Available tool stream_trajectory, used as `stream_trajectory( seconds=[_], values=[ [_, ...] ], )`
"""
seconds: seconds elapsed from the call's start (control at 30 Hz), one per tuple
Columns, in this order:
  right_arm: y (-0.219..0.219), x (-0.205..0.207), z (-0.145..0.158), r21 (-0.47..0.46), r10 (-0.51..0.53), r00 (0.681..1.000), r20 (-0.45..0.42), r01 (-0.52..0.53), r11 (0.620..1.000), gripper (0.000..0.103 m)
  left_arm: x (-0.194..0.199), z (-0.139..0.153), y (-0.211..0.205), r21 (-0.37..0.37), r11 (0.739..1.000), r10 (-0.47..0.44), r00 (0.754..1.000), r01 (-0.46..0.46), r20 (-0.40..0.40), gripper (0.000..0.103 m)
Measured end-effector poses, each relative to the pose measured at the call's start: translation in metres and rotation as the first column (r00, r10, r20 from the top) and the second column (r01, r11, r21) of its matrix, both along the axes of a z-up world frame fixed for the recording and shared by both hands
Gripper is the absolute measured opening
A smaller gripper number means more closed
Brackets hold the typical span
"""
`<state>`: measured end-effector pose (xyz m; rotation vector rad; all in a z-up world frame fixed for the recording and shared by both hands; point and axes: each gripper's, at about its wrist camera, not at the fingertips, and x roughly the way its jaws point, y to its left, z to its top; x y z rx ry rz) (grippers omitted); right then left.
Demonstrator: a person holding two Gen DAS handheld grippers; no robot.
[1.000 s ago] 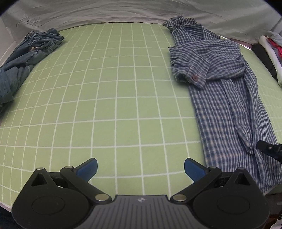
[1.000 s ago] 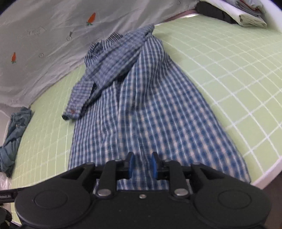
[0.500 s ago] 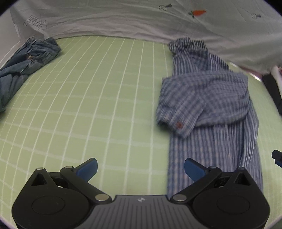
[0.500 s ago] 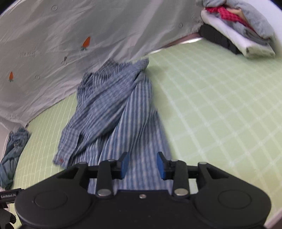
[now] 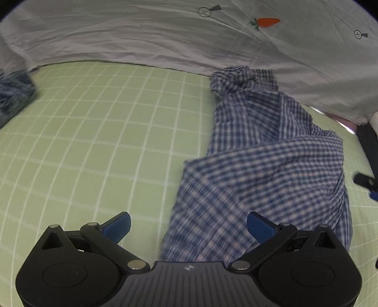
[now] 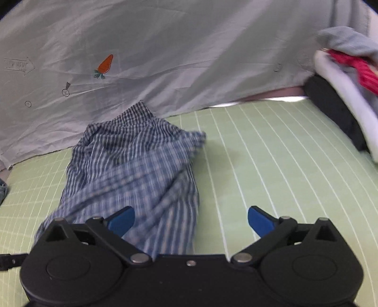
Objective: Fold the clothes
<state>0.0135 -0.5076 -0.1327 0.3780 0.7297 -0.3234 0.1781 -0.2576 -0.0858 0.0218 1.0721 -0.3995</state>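
Far left, at the mat's (image 5: 94, 132) left edge: jeans (image 5: 14, 92), bunched and blurred, well apart from everything else. Green gridded mat bare across its left half. Left gripper (image 5: 187, 223) spread wide, gripping nothing, blue pads (image 5: 118, 224) apart, the right pad over the shirt's near hem. Toward the middle, reaching to the mat's far edge: checked shirt (image 5: 259, 170), blue and white, folded over on itself, collar end bunched against the grey sheet (image 5: 141, 40) that rises behind. Orange carrot print (image 5: 267, 22) on that sheet, above the collar. Right gripper (image 6: 190, 218) likewise wide open and empty, left pad over the shirt's (image 6: 132, 170) near end, right pad over bare mat (image 6: 271, 153). Far right, at the mat's far right corner: a pile of clothes (image 6: 342, 80), grey, white, red and black, blurred.
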Motion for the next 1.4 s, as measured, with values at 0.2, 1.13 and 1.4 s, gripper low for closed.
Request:
stream_trajectory(
  seconds=[0.2,1.13,1.4],
  values=[
    [-0.022,0.058,-0.010,-0.008,0.064,0.998,0.005,-0.064,0.998,0.090,0.013,-0.015,-0.010,0.011,1.000,-0.023,0.999,0.023,-0.033,0.095],
    [-0.016,0.151,0.019,0.134,0.078,0.983,0.163,-0.101,0.986,0.034,0.079,0.021,0.106,-0.157,0.921,0.370,0.927,-0.356,0.067,0.009],
    [-0.045,0.141,-0.011,0.141,-0.041,0.998,0.036,0.036,0.989,0.062,0.080,-0.010,0.117,-0.092,0.926,0.368,0.930,-0.366,0.003,0.069]
  ],
)
